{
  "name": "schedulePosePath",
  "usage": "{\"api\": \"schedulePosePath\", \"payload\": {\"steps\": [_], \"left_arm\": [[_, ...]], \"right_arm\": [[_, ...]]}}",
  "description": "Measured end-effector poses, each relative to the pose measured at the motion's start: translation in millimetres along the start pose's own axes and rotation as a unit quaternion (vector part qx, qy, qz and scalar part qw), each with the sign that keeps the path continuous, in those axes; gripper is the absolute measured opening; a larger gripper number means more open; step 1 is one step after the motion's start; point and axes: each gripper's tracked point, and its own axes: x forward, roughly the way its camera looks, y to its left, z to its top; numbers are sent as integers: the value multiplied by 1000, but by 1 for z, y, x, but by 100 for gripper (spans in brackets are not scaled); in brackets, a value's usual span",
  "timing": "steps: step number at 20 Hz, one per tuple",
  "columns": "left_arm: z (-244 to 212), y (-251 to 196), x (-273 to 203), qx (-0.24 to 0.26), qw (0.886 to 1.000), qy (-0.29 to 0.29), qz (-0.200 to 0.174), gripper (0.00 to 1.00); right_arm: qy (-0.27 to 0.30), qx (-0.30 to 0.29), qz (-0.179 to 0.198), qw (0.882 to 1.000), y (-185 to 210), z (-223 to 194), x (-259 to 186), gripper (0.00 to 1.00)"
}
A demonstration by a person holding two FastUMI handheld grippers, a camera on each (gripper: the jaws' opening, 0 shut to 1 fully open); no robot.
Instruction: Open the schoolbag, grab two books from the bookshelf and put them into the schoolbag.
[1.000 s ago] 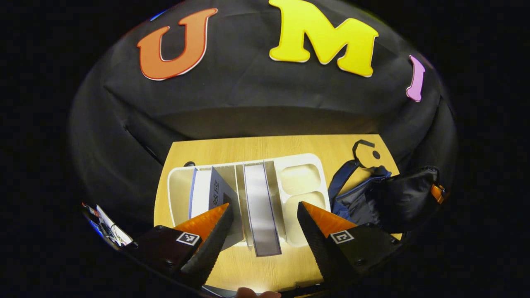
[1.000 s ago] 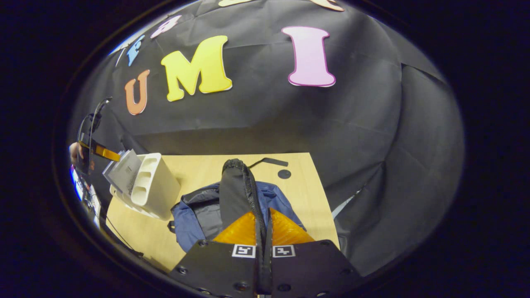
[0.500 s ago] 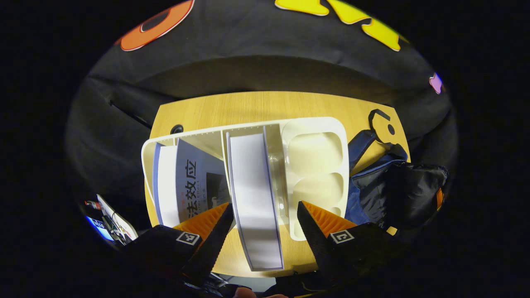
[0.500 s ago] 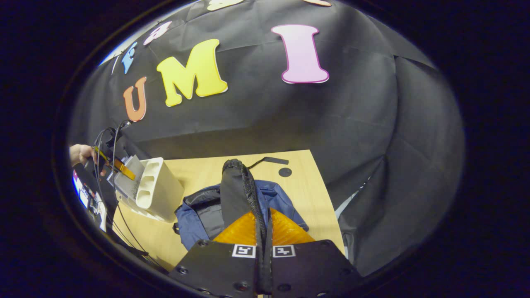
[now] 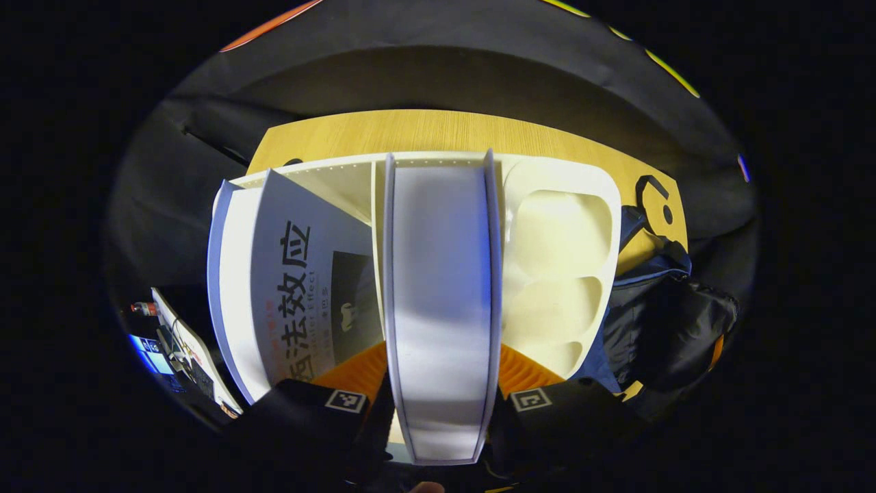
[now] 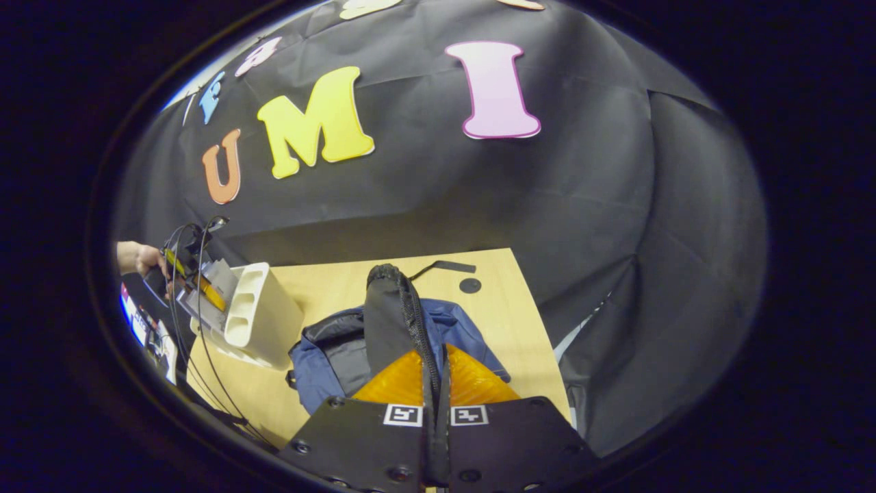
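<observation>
Left gripper view: my left gripper [image 5: 441, 383] fingers straddle the upright book [image 5: 441, 301]; next I squeeze, while right gripper [image 6: 436, 383] pinches the schoolbag flap [image 6: 390, 315]

**Tight around the shelf, open table behind the bag**

My left tool [image 5: 441, 383] has its fingers on either side of the upright book [image 5: 441, 287], so I have no side room there. A leaning book [image 5: 301, 287] crowds the left side, and the bookshelf [image 5: 558, 233] wall the right. Through the right gripper view, I see bare table [image 6: 342, 277] between bookshelf and schoolbag [image 6: 342, 349], and more behind the bag.
</observation>
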Motion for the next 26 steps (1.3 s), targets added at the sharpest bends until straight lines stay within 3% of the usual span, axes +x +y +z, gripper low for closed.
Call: {"api": "schedulePosePath", "payload": {"steps": [1,4,9,13,18,22,26], "left_arm": [[-2,1,-1,1,1000,3,3,50],[-10,5,-21,13,1000,3,3,48],[-28,14,-103,87,994,-68,-18,47],[-56,26,-172,75,988,-128,-53,46],[-71,-3,-209,10,963,-195,-184,48],[-83,-72,-205,-59,921,-192,-333,46],[-103,-142,-167,-56,904,-165,-391,46]], "right_arm": [[0,0,0,1000,1,0,-1,0],[0,-2,-4,1000,3,0,1,0],[2,-10,-10,1000,11,-2,2,0],[5,-14,-18,1000,17,-4,0,0],[11,-12,-29,999,19,-8,-6,1],[11,-20,-36,999,23,-8,-7,1],[16,-46,-39,998,31,-10,-7,0]]}}
